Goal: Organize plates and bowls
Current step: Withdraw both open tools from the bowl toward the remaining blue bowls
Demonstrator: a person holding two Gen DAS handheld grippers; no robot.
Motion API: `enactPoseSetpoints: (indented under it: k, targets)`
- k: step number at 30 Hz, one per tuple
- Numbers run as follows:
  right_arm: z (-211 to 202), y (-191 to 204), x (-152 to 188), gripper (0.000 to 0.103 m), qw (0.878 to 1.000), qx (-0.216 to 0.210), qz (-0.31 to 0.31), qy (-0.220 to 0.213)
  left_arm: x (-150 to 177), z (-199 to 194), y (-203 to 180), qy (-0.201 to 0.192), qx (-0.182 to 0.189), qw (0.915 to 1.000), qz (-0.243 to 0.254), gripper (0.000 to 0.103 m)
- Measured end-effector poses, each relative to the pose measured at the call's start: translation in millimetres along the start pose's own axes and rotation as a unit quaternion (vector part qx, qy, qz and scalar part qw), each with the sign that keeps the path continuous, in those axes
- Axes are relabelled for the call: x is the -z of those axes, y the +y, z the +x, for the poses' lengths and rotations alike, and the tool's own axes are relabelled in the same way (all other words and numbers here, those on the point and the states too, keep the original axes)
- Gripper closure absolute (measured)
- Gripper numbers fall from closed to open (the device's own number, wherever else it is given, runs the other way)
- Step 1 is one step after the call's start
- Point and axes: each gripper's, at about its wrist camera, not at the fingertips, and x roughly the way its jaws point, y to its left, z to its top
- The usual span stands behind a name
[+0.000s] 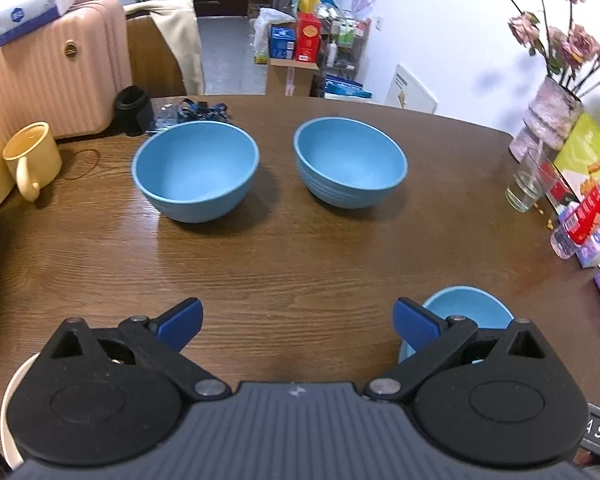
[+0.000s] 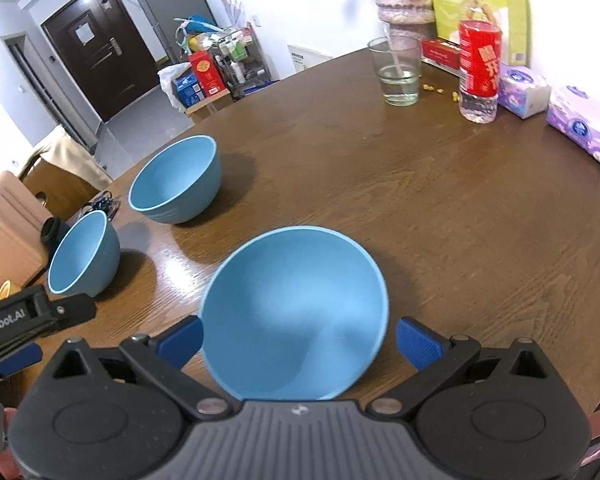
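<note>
Bowls sit apart on the table (image 1: 284, 248), 3 unstacked, so the right gripper (image 2: 298, 342) straddles the nearest bowl (image 2: 296, 316) wide open, gripping nothing, while the left gripper (image 1: 298, 320) hangs open and empty.

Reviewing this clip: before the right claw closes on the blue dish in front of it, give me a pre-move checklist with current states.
1. Right claw open: ok.
2. Nearest blue dish between its fingers: ok, roughly centred.
3. Fingers touching the dish rim: cannot tell.
4. Left claw open and holding nothing: ok.
5. Two blue bowls upright, apart, empty for stacking: ok.
6. Glass and bottle far from the dish: ok.
</note>
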Motion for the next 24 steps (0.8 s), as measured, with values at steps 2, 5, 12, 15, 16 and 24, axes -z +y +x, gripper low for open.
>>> enactPoseSetpoints:
  k: [2,5,12,15,16,24]
  targets:
    - [-1.1,6.1,-2.0,0.000,1.000,-0.003,-0.006,0.000,-3.3,-2.6,6.5,-0.002,-0.005,1.0000,-0.004,0.000]
    - [-2.2,14.2,-4.2,0.000,1.000,-0.012,-0.011,-0.001,-8.0,-6.4,15.7,-0.005,-0.012,0.9999,-0.009,0.000]
    - [0.0,34.3,-5.7,0.000,1.000,-0.025,-0.014,0.002,-18.8,-13.1,33.5,-0.008,-0.019,0.9997,-0.011,0.000]
    - [0.9,41.4,-6.9,0.000,1.000,-0.027,-0.013,0.001,-24.5,-13.6,39.5,-0.009,-0.021,0.9997,-0.009,0.000]
    - [1.3,44.0,-7.5,0.000,1.000,-0.028,-0.012,0.002,-26.7,-13.6,40.5,-0.009,-0.020,0.9997,-0.009,0.000]
    - [5.2,63.9,-11.0,0.000,1.000,-0.030,-0.008,0.001,-41.8,-10.8,53.9,-0.010,-0.016,0.9998,-0.005,0.000]
